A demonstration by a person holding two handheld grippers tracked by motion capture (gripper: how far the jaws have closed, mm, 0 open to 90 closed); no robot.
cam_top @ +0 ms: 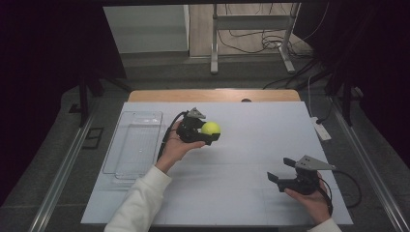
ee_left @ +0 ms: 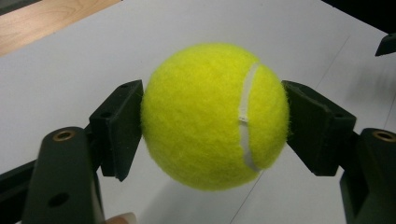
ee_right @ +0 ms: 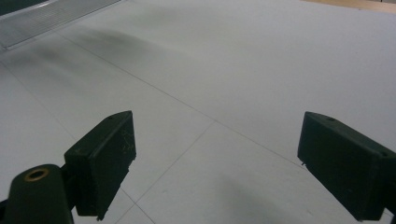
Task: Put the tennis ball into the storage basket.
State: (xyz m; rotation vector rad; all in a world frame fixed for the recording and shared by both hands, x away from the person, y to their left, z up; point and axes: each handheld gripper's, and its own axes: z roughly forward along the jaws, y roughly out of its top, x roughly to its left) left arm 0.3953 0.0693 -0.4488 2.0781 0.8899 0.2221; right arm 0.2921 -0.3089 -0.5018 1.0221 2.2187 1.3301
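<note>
High view sits above the person's side, looking forward and down over the whole white rectangular table sheet point(cam_top: 241, 145). Left gripper view rides super close on the fuzzy yellow tennis ball point(ee_left: 215, 116), also seen from above. Right gripper view skims low across that sheet toward the clear plastic tray point(ee_right: 42, 18).

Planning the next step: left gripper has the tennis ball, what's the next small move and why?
Probably carry the tennis ball left toward the clear tray. The left gripper is shut on it, lifted above the table; the right gripper sits open, holding nothing.

Yellow tennis ball point(ee_left: 215, 116), clamped, airborne
</note>
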